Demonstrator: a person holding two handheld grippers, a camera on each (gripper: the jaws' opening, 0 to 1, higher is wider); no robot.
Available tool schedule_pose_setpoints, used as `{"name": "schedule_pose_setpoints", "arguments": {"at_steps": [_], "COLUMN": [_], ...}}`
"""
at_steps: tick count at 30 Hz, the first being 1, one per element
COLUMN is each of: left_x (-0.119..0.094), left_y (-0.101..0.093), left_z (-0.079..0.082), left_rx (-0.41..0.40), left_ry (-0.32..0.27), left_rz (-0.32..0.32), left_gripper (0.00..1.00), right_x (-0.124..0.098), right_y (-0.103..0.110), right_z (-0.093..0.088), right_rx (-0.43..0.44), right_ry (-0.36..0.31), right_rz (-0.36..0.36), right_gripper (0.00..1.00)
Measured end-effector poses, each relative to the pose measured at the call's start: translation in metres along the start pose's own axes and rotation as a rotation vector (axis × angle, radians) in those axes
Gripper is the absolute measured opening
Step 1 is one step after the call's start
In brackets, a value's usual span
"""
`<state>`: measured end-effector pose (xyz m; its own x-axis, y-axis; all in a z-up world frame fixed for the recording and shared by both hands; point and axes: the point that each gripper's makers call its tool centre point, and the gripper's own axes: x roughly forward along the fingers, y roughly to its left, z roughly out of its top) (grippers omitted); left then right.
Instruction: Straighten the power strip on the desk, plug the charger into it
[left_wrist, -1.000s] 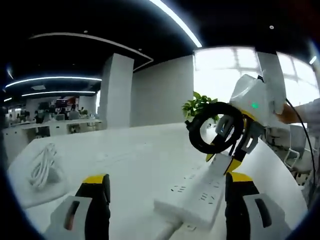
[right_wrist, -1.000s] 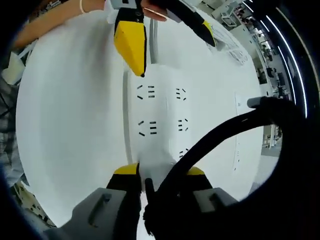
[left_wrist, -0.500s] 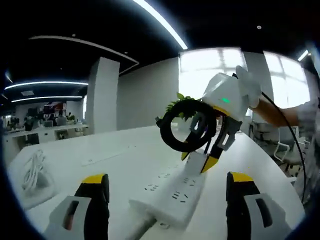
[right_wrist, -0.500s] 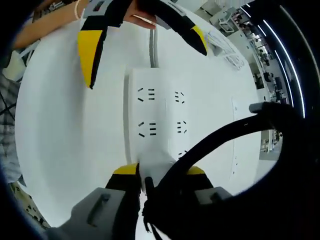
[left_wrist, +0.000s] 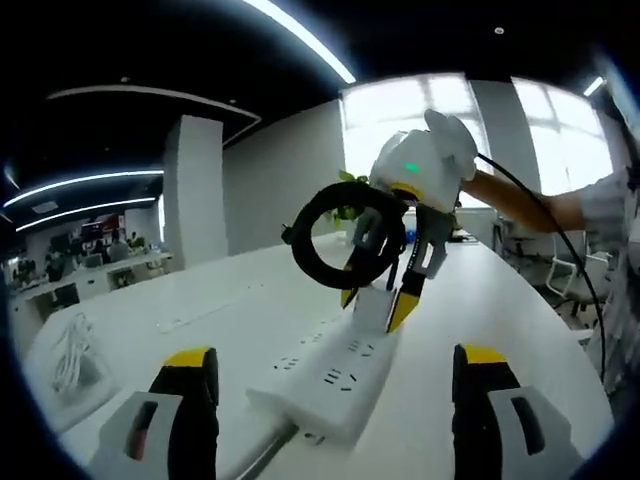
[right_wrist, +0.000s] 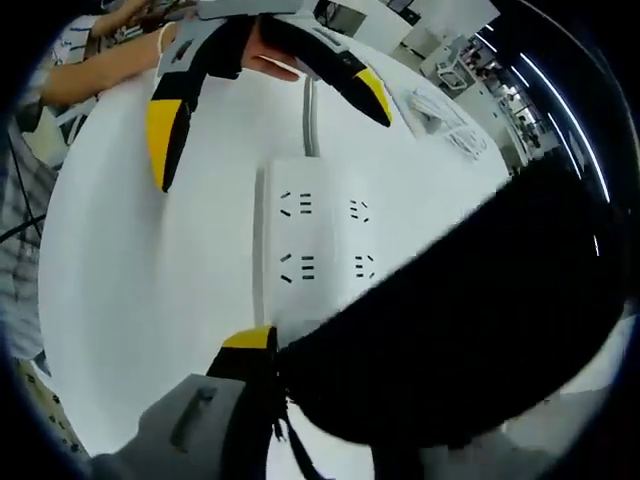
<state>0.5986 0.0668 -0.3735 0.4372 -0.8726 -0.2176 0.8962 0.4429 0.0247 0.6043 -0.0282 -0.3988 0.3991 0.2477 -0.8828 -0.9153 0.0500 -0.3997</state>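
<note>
Lying flat on the white tabletop (left_wrist: 180, 310), the power strip (left_wrist: 325, 375) is being kept between the two spread jaws of the left tool (left_wrist: 330, 400), which is open and gripping nothing; the jaws are standing one at each side of the strip's near end, where its grey cord (left_wrist: 262, 462) is leaving, probably so that the strip can be steadied or nudged straight while the plug goes in. The white charger (left_wrist: 372, 305) is being held in the closed right tool (left_wrist: 378, 302) at the far end of the strip, with its coiled black cable (left_wrist: 340, 250) hanging from the same grip, so that the loop is being kept off the sockets. In the right gripper view the strip (right_wrist: 320, 250) is being looked down on lengthwise, its rows of sockets facing up, and the left tool (right_wrist: 265, 85) is seen open at its far end; much of that view is being covered by the dark cable (right_wrist: 470, 330), so whether the prongs are already touching a socket cannot be told. The insertion is judged not yet finished.
</note>
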Motion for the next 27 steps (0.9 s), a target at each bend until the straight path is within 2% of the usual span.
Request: {"name": "schedule_pose_setpoints", "arguments": {"at_steps": [9,17,27], "left_x": [0.002,0.001,-0.002], "left_y": [0.000,0.000,0.003], "left_z": [-0.007,-0.007,-0.003], "left_rx": [-0.006,-0.009,-0.024], "left_ry": [0.023,0.024,0.004], "left_rz": [0.009,0.013,0.024], "left_gripper": [0.99,0.99,0.99], "right_x": [0.005,-0.003,-0.012], "right_y": [0.000,-0.007,-0.011], "right_z": [-0.005,0.007,0.012], "right_rx": [0.025,0.017,0.009], "right_ry": [-0.041,-0.135,-0.206], "right_rz": [-0.002,-0.044,-0.093], "right_gripper": [0.53,0.64,0.76]}}
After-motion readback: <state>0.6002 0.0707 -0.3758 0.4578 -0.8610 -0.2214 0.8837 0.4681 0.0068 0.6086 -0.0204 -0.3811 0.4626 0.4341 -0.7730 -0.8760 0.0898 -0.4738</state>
